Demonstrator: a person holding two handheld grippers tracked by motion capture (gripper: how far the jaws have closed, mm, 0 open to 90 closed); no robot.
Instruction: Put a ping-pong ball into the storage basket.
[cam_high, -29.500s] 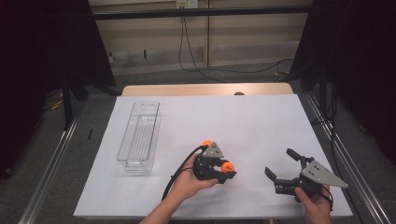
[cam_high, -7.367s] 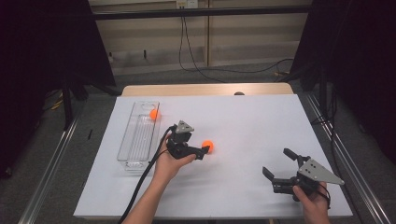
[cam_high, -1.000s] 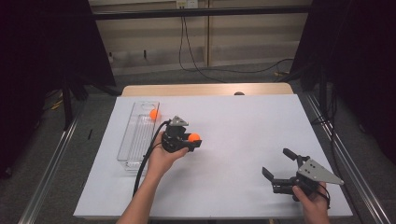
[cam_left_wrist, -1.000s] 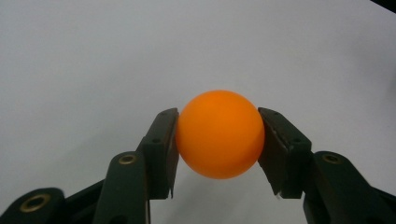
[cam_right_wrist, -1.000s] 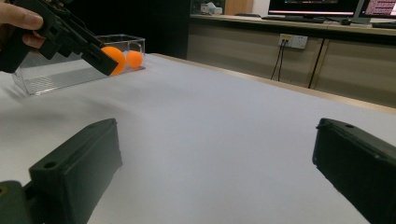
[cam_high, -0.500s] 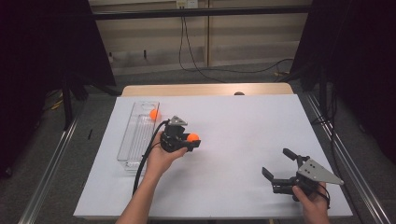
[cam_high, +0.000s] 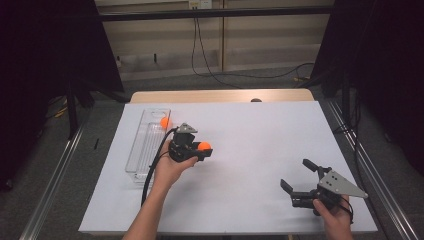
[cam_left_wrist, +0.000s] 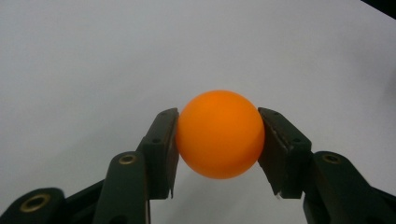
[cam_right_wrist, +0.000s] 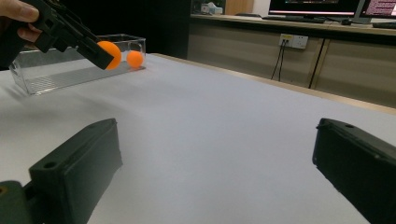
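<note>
My left gripper (cam_high: 202, 148) is shut on an orange ball (cam_high: 204, 146), held just right of the clear plastic tray (cam_high: 141, 150) at the left of the table. In the left gripper view both pads press the ball (cam_left_wrist: 219, 134) from either side above the white table. A second orange ball (cam_high: 164, 122) lies in the far end of the tray. My right gripper (cam_high: 299, 180) rests near the front right of the table, jaws wide apart with nothing between them. The right gripper view shows the left gripper (cam_right_wrist: 106, 55) with its ball (cam_right_wrist: 110, 54), the tray (cam_right_wrist: 56, 74) and the other ball (cam_right_wrist: 135, 59).
The white table top (cam_high: 250, 145) has a wooden strip along its far edge. Metal rails run along both sides of the table. Cables lie on the floor behind it.
Between the earlier frames and now the left gripper with the ball has kept still beside the tray. The right gripper has not moved.
</note>
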